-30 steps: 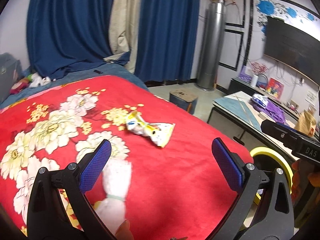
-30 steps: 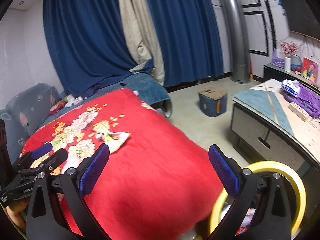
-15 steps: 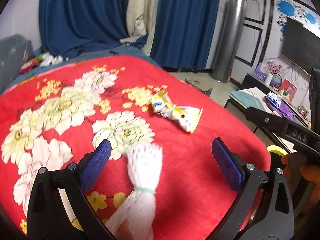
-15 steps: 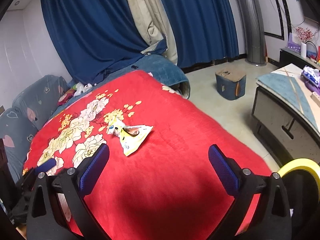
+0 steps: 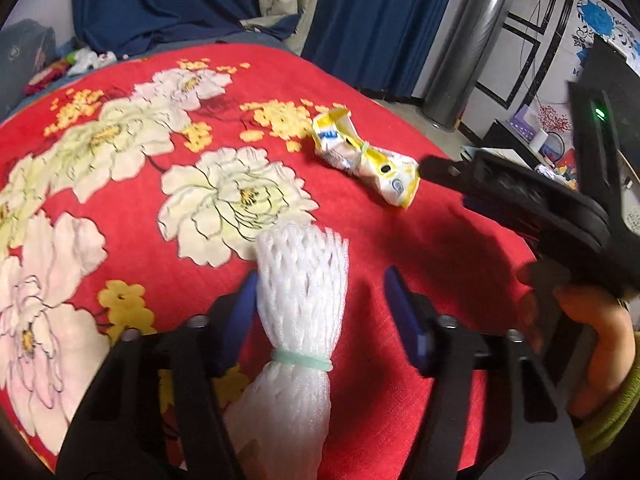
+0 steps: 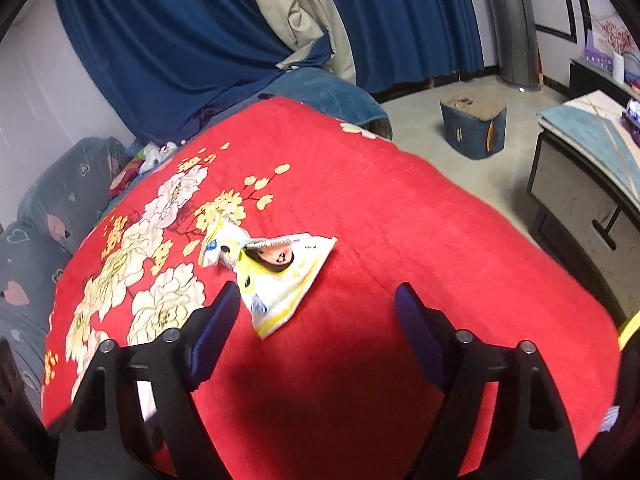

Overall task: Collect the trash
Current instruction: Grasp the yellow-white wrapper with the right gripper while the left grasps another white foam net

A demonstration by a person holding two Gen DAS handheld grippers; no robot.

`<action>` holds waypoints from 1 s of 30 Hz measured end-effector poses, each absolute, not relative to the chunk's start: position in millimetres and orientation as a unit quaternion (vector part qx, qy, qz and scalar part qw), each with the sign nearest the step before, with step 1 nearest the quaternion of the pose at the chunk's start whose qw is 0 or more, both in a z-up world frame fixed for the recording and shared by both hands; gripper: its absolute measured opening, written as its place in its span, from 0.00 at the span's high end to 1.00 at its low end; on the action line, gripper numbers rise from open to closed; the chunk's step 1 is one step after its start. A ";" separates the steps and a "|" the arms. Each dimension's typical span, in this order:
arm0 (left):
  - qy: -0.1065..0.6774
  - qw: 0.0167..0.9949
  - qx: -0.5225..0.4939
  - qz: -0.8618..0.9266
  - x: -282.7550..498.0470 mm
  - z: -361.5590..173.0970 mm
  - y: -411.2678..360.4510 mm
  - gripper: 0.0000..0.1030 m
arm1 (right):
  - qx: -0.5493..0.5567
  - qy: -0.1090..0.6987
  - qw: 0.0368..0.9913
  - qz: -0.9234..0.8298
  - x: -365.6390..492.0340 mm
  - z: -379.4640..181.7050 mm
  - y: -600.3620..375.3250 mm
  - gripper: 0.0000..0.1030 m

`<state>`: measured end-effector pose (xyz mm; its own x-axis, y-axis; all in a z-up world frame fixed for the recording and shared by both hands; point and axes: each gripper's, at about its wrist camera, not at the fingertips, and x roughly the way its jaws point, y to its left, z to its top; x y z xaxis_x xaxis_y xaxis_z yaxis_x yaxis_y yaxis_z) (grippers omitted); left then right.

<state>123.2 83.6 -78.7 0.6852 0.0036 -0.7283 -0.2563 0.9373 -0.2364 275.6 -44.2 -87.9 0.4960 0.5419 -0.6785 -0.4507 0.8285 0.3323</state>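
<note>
Both tongs have dropped toward the red blanket (image 5: 400,240) and are closing: the left tongs (image 5: 320,304) straddle the white foam net (image 5: 300,280), not yet clamped, the right tongs (image 6: 316,320) reach the yellow wrapper (image 6: 276,276), so both grabs look imminent.

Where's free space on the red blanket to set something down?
Free: the plain red stretch of the blanket right of the yellow wrapper, out to its floor-side edge. Crowded: near the left gripper, closing around the white foam net, and the right gripper, closing empty.
</note>
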 end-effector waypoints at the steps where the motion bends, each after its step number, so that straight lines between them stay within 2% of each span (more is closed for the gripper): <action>1: 0.392 0.903 -0.163 0.068 123.5 -80.1 83.1 0.61 | 0.056 0.413 0.864 0.282 280.3 -90.3 -40.5 0.30; 3: 0.393 0.903 -0.164 0.062 123.7 -81.4 81.6 0.73 | 0.057 0.416 0.865 0.275 287.0 -93.9 -37.6 0.33; 10: 0.390 0.906 -0.162 0.031 126.2 -81.4 72.5 0.81 | 0.095 0.442 0.848 0.275 307.1 -108.3 -30.1 0.50; 13: 0.386 0.909 -0.155 0.020 127.7 -80.3 68.0 0.82 | 0.105 0.445 0.842 0.288 306.8 -110.4 -27.6 0.66; 14: 0.385 0.910 -0.154 0.017 127.9 -79.7 66.8 0.82 | 0.107 0.445 0.838 0.296 305.8 -110.7 -27.3 0.76; 17: 0.380 0.912 -0.153 0.009 128.3 -78.0 65.4 0.83 | 0.105 0.432 0.840 0.310 299.2 -105.6 -28.9 0.86; 21: 0.372 0.915 -0.153 0.001 127.6 -74.5 63.3 0.83 | 0.103 0.413 0.847 0.319 288.5 -95.1 -40.6 0.90; 30: 0.342 0.927 -0.152 -0.018 123.8 -59.7 57.3 0.83 | 0.109 0.373 0.873 0.293 256.2 -80.0 -87.6 0.92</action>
<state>123.8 57.3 -59.7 0.7654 -0.1372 -0.6287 -0.0711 0.9530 -0.2945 256.2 -87.6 -80.0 0.5496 0.5931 -0.5884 -0.4307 0.8046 0.4087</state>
